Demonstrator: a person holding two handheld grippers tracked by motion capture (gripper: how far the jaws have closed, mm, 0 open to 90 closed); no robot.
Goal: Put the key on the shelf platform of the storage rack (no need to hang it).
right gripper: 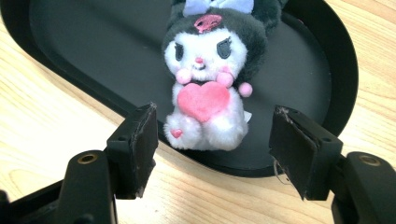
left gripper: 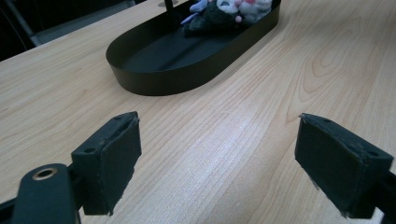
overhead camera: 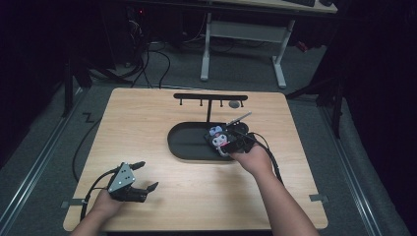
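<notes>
plush: small black-and-white plush toy (right gripper: pixel 208 79) with a pink heart on its chest and a pale blue bow, lying on its back inside the tray at the end nearest the right hand; feet point at the right gripper
tray: black oval metal tray (overhead camera: pixel 184 142) with a low wall, mid-table; a thin black post rises from its far side to a black crossbar with hooks (overhead camera: pixel 210 98)
right gripper: right gripper (right gripper: pixel 212 140) just over the tray's near rim, jaws partly apart, one on each side of the plush's feet, pads clear of it, nothing gripped
left gripper: left gripper (left gripper: pixel 217 158) low over bare wood near the table's front left corner, jaws spread wide, nothing between them, well apart from the tray
left gripper view: tray (left gripper: pixel 187 60) ahead, plush (left gripper: pixel 224 11) at its far end
table: light wooden table (overhead camera: pixel 147 118) with rounded corners
hands: right hand (overhead camera: pixel 253 157) at the tray's right end; left hand (overhead camera: pixel 105 204) at the bottom left edge
</notes>
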